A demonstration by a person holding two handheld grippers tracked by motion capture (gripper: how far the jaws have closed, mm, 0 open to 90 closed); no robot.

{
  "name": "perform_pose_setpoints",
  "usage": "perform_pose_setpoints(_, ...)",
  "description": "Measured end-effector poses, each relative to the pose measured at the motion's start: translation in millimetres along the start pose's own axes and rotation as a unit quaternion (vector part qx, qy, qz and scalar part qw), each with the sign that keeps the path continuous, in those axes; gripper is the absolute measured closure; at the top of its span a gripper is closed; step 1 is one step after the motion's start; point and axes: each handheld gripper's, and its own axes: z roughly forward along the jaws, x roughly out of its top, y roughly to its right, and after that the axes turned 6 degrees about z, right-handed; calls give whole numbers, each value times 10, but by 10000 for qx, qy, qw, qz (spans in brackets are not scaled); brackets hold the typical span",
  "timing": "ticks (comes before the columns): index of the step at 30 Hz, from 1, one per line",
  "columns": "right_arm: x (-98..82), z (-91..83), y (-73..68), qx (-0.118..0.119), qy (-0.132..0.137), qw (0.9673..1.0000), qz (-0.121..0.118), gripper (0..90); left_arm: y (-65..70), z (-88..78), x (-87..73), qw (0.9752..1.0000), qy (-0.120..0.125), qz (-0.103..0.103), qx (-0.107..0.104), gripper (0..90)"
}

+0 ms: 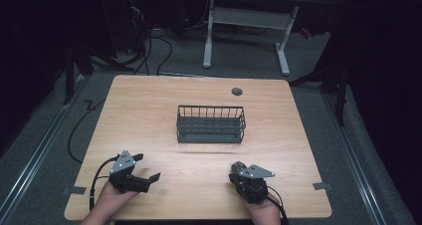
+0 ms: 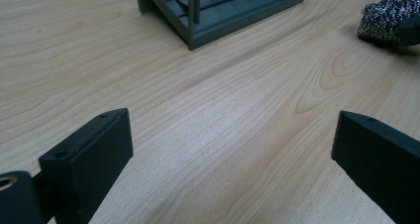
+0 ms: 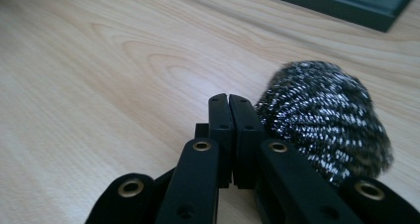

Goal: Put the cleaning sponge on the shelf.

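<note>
A steel wool scrubber (image 1: 239,166) lies on the wooden table (image 1: 199,90) near the front right. My right gripper (image 1: 234,174) is shut, with its jaws pressed flat together and nothing between them. In the right gripper view the scrubber (image 3: 322,115) rests against the outer side of the gripper (image 3: 229,102), to its right. My left gripper (image 1: 148,166) sits at the front left with its jaws wide open over bare wood. The left gripper view has the gripper (image 2: 233,135) empty and the scrubber (image 2: 389,20) far off at the upper right.
A dark wire basket (image 1: 211,124) stands empty at the table's middle, beyond both grippers; its base corner (image 2: 223,16) and edge (image 3: 346,1) show in the gripper views. A round grommet (image 1: 237,91) sits near the far edge. Another desk's white legs (image 1: 282,51) stand behind.
</note>
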Motion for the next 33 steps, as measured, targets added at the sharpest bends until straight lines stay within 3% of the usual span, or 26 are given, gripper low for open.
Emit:
perform_pose_setpoints(10,3,-20,228,-274,85,9992,291,893,-4,-2,0,10000,4,-7,8,32)
perform_pose_setpoints(13,3,-28,248,-257,91,9990,342,875,-2,-4,1,10000,7,1,4,32)
perform_pose_setpoints(17,5,-70,231,-65,158,9993,344,822,1,-10,3,10000,20,4,12,32)
perform_pose_setpoints(23,25,-287,278,-81,388,9986,359,740,1,-10,3,10000,18,6,24,32)
perform_pose_setpoints(29,-7,-471,467,-460,490,9968,435,685,0,-14,5,10000,20,0,50,32)
perform_pose_setpoints(33,-44,-526,611,-770,393,9956,374,633,1,-16,4,10000,25,-6,56,32)
